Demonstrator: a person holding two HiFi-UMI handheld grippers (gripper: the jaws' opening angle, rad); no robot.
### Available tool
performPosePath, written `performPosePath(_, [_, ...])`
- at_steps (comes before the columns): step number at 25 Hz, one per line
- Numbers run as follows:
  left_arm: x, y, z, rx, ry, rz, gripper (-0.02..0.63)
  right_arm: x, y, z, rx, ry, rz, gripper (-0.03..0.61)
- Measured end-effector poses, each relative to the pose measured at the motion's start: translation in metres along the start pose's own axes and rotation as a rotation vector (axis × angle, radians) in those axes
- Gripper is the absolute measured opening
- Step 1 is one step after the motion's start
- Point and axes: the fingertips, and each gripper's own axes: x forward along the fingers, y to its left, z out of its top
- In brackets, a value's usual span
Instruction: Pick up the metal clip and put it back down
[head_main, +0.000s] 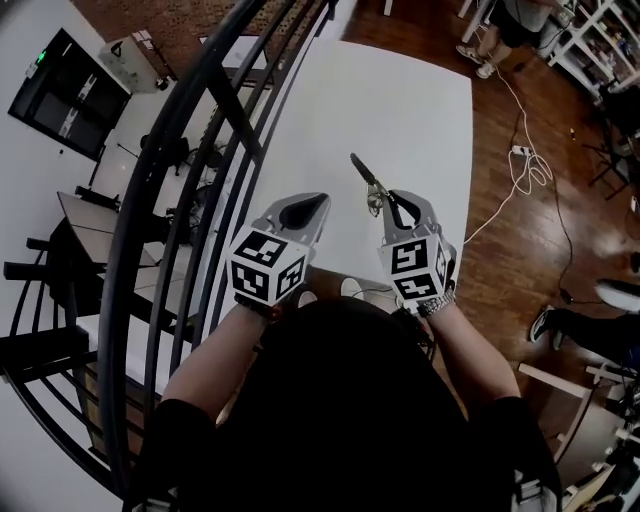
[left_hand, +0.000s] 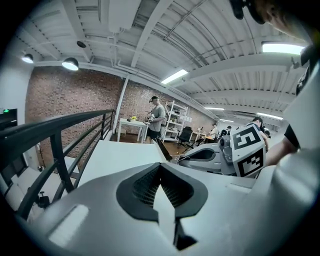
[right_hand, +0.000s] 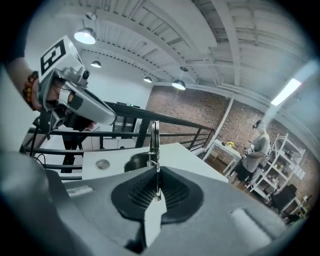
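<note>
Left claw (head_main: 312, 207) hangs over the white table (head_main: 400, 90), jaws pressed together with nothing between them. Just beside it, the right claw (head_main: 386, 198) pinches the metal clip (head_main: 366, 176), which juts out past its tips, above the tabletop.

Lighting: bright, even, from ceiling strip lights (left_hand: 175, 76) and pendant lamps (right_hand: 85, 35). Surface (head_main: 400, 100): white, close to glare, faint shadows. Distortion: strong fisheye bending at edges, black corners. Focus: nearest foreground soft.
</note>
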Motion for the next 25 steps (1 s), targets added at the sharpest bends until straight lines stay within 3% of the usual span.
performPosePath(11, [0.006, -0.011, 0.006, 0.034, -0.004, -0.08, 0.017, -0.017, 0.002, 0.002, 0.194, 0.007, -0.005, -0.006])
performPosePath(25, [0.004, -0.017, 0.001, 0.044, 0.01, -0.131, 0.017, -0.026, 0.01, 0.0, 0.225, 0.016, -0.033, -0.006])
